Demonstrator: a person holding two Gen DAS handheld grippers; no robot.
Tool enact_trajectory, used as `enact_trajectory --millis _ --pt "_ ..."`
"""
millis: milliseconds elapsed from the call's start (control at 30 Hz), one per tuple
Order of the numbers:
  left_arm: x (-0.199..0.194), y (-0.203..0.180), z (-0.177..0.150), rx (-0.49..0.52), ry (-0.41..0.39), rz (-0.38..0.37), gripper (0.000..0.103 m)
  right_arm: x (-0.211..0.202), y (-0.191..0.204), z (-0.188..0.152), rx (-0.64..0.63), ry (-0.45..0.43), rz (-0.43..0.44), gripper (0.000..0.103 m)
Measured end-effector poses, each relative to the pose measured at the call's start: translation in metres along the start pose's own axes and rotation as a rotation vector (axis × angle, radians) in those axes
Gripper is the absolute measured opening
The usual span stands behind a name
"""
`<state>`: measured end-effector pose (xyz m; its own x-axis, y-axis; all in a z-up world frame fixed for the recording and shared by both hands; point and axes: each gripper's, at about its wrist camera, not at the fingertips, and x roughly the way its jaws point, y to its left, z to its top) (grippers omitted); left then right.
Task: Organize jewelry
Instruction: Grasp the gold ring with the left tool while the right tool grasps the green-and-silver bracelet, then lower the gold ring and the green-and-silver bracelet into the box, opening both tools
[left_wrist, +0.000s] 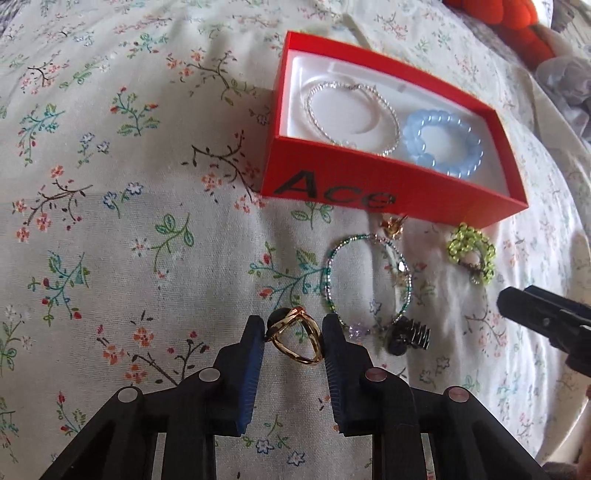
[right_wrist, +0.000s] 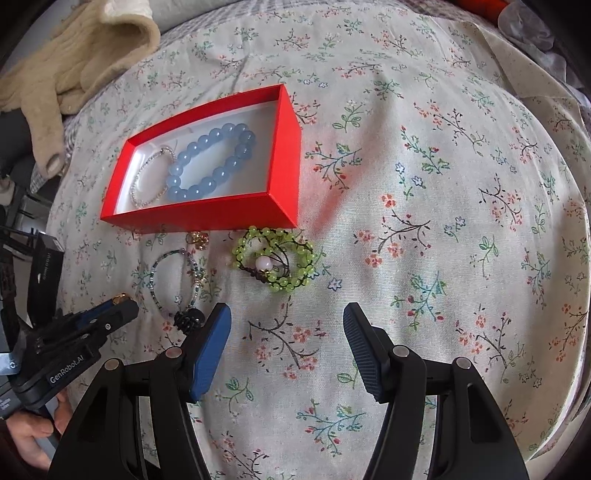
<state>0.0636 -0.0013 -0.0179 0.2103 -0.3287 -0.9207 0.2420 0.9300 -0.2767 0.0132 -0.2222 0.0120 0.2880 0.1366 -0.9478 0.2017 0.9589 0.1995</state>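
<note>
"Ace" (left_wrist: 338, 192) on red box (left_wrist: 369, 177)

Lit by soft, even daylight, bright without harsh glare. Faint shadow band noted across the floral cloth (left_wrist: 110, 221) in the left wrist view; red tint cast onto the cloth beside the red box (right_wrist: 207, 214) in the right wrist view. White box lining slightly washed out. Strong fisheye bending toward the edges, with dark vignetted corners in the right wrist view. Mild blur on the far bracelets and on the right gripper (left_wrist: 506, 302) at frame edge; near fingers sharp.
</note>
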Motion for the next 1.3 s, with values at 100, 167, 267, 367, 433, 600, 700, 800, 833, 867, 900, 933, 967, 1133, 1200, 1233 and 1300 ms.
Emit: enact_trajectory --millis 100,167,267,367,433,600,700,800,833,867,900,933,967,1133,1200,1233,1300 --pt "-0.005 0.008 -0.005 -0.007 -0.014 0.006 0.026 0.005 0.01 0.003 0.002 0.003 0.03 0.066" --pt "-0.009 0.012 -0.008 -0.007 -0.02 0.012 0.026 0.01 0.018 0.005 -0.003 0.012 0.052 0.066" --pt "-0.014 0.021 -0.01 -0.008 -0.031 0.012 0.026 0.016 0.031 0.007 -0.016 0.024 0.089 0.065" --pt "-0.02 0.035 -0.011 -0.019 -0.037 0.008 0.026 0.021 0.044 0.008 -0.043 0.025 0.112 0.051" --pt "-0.022 0.039 -0.012 -0.024 -0.037 0.005 0.026 0.028 0.051 0.01 -0.049 0.041 0.119 0.039" --pt "-0.028 0.047 -0.014 -0.03 -0.038 0.0 0.026 0.045 0.056 0.013 -0.031 0.076 0.126 0.025" --pt "-0.029 0.049 -0.014 -0.031 -0.036 0.002 0.026 0.057 0.059 0.015 -0.008 0.106 0.149 0.019" --pt "-0.025 0.044 -0.013 -0.033 -0.036 0.006 0.026 0.067 0.064 0.014 -0.021 0.129 0.141 0.004" --pt "-0.025 0.044 -0.012 -0.035 -0.037 0.006 0.026 0.066 0.063 0.014 -0.024 0.126 0.132 0.003" --pt "-0.025 0.044 -0.012 -0.037 -0.037 0.006 0.026 0.064 0.064 0.014 -0.029 0.117 0.128 0.003" --pt "-0.026 0.045 -0.012 -0.039 -0.04 0.004 0.026 0.061 0.065 0.015 -0.034 0.106 0.127 0.003" --pt "-0.027 0.045 -0.012 -0.04 -0.044 0.003 0.026 0.058 0.066 0.015 -0.038 0.095 0.129 0.003" --pt "-0.029 0.045 -0.011 -0.042 -0.048 0.002 0.026 0.054 0.067 0.016 -0.04 0.084 0.134 0.003" --pt "-0.035 0.045 -0.008 -0.052 -0.073 -0.048 0.026 0.028 0.067 0.016 -0.039 0.022 0.177 0.002" --pt "-0.038 0.044 -0.007 -0.054 -0.087 -0.067 0.026 0.017 0.067 0.016 -0.045 -0.004 0.197 0.002" --pt "-0.039 0.043 -0.006 -0.054 -0.096 -0.074 0.026 0.011 0.068 0.016 -0.051 -0.017 0.209 0.002" --pt "-0.042 0.041 -0.004 -0.058 -0.112 -0.086 0.026 0.001 0.069 0.018 -0.059 -0.041 0.225 0.002"
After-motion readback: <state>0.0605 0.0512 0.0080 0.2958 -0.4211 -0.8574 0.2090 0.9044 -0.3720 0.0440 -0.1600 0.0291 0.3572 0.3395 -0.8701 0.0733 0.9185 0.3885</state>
